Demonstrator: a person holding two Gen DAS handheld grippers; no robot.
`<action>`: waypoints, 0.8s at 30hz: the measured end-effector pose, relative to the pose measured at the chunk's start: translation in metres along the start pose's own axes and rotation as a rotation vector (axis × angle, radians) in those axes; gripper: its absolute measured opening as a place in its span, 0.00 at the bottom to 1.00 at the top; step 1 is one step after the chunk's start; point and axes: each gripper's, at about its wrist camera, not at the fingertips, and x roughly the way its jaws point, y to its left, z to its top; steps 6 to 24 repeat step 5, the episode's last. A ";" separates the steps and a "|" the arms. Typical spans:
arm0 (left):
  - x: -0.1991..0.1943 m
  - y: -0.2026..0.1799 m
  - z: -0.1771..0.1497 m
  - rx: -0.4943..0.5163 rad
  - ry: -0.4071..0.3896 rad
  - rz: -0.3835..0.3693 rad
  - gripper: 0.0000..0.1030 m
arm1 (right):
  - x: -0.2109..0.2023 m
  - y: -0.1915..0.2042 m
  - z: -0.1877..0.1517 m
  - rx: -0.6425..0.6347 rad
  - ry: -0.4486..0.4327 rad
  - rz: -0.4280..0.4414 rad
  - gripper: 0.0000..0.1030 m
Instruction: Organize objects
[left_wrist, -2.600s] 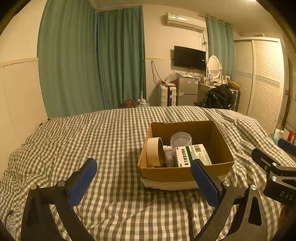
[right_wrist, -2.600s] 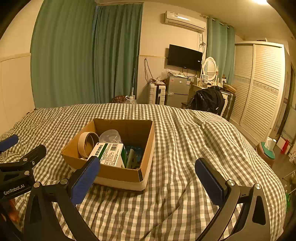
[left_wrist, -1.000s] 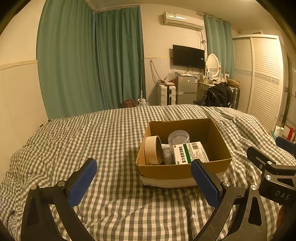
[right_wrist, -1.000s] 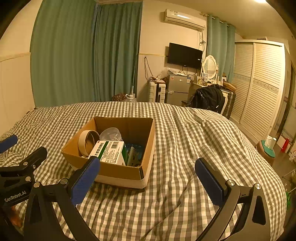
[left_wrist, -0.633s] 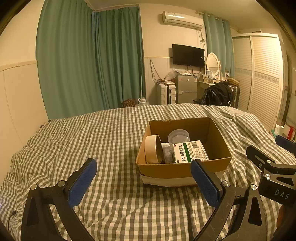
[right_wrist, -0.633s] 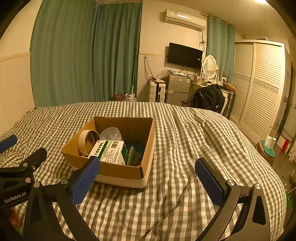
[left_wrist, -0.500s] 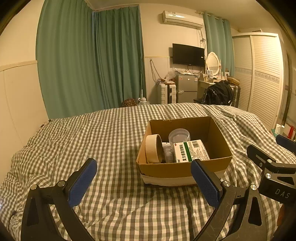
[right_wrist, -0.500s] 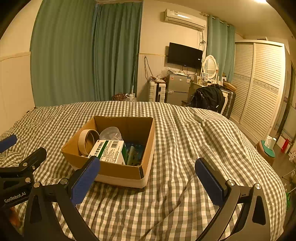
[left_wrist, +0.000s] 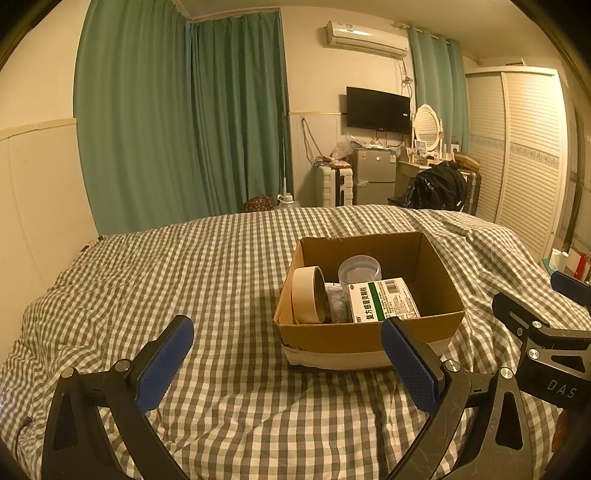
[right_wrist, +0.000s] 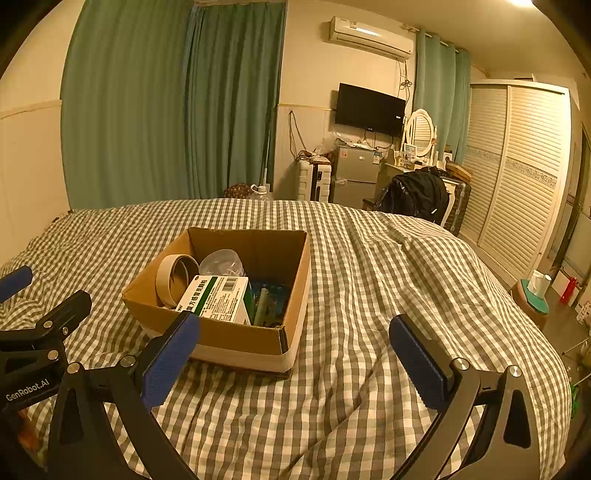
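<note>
An open brown box (left_wrist: 369, 334) sits on the bed, nearer its right edge. Inside, a tape roll (left_wrist: 307, 294) stands on edge at the left, beside a white-and-green packet (left_wrist: 382, 299) and a clear round tub (left_wrist: 359, 270).

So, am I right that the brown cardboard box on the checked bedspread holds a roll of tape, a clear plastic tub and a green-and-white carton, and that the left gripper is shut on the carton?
Not quite: the left gripper is open and empty, short of the brown cardboard box, as the left wrist view shows. The roll of tape, clear plastic tub and green-and-white carton do lie in the box on the checked bedspread.
</note>
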 end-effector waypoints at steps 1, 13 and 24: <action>-0.001 0.000 0.000 -0.001 0.001 0.000 1.00 | 0.000 0.000 0.000 0.000 -0.001 0.001 1.00; 0.000 0.002 0.000 -0.009 0.005 -0.002 1.00 | 0.000 0.001 0.000 -0.004 0.000 0.000 1.00; 0.000 0.002 0.000 -0.009 0.005 -0.002 1.00 | 0.000 0.001 0.000 -0.004 0.000 0.000 1.00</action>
